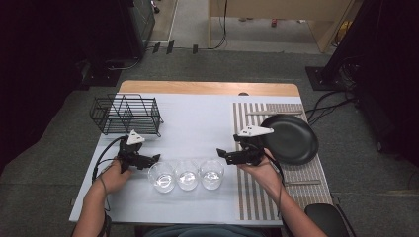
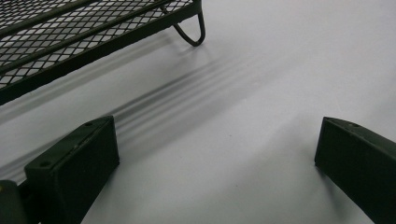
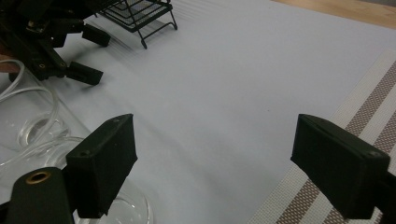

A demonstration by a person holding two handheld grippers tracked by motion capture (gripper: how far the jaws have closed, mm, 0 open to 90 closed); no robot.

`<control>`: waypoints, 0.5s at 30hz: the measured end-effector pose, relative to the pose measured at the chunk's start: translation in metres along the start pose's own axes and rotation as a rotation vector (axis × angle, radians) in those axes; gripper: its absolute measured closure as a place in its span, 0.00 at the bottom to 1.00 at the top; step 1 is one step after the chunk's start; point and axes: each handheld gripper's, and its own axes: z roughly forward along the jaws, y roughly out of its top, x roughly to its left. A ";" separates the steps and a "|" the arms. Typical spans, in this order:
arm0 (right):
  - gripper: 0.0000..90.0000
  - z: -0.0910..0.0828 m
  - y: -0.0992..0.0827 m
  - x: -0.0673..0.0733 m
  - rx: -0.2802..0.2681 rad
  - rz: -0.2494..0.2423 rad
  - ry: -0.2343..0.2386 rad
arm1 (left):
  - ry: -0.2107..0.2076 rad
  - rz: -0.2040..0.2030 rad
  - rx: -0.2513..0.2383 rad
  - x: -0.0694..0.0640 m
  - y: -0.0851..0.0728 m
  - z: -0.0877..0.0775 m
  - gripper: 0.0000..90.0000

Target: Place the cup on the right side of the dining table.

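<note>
Three clear glasses stand in a row near the table's front: left (image 1: 161, 176), middle (image 1: 187, 174), right (image 1: 211, 173). My left gripper (image 1: 153, 159) rests just left of the row, jaws open and pointing right with nothing between them; in its own view the left gripper (image 2: 217, 158) has bare white table between its jaws. My right gripper (image 1: 221, 153) sits just right of the row, pointing left, also open and empty. In the right gripper view, the right gripper (image 3: 215, 158) frames the white surface, with the glasses (image 3: 37, 130) by its left jaw and the left gripper (image 3: 91, 55) beyond.
A black wire rack (image 1: 126, 114) stands at the back left, close to the left gripper (image 2: 70, 37). A black plate (image 1: 291, 139) lies on a striped placemat (image 1: 257, 197) at the right, with cutlery at the mat's far end (image 1: 274, 112) and near end (image 1: 301, 182).
</note>
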 end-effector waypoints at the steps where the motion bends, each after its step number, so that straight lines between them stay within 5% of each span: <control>1: 0.15 0.000 0.000 0.001 -0.001 0.001 0.002 | 0.000 0.000 0.000 0.000 0.000 0.000 0.00; 15: 0.15 0.000 -0.004 0.012 -0.016 -0.015 0.040 | -0.001 0.000 0.000 0.000 0.000 0.000 0.00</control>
